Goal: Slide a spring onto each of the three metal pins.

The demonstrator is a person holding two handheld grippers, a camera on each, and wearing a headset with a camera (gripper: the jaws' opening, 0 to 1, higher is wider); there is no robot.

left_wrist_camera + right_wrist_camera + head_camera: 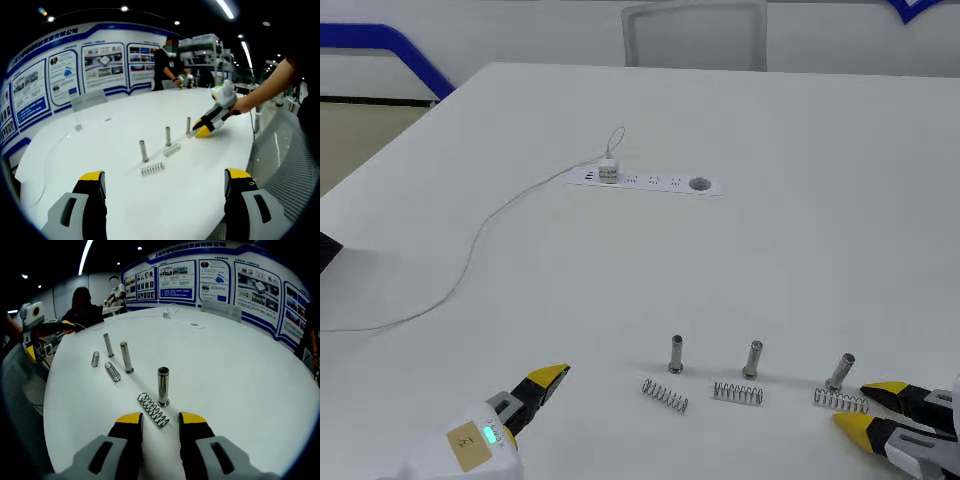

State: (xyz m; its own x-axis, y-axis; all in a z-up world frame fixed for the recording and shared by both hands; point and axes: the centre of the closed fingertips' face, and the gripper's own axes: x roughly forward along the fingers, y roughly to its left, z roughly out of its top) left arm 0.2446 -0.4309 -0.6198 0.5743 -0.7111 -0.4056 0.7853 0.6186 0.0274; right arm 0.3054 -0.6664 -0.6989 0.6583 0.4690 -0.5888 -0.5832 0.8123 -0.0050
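Hanging beyond the white table [165,200] are wall posters [102,62]

Three upright metal pins [752,358] in a row, bare, three springs [738,393] lying beside them

White table [800,130], silver pins [753,358], yellow-tipped right tool [868,405]

We see a wide white table [800,250] carrying a power strip [645,182] and cable [470,260], a grey chair [695,35] behind it, poster-covered walls [220,277], and strip lights [226,8] overhead.
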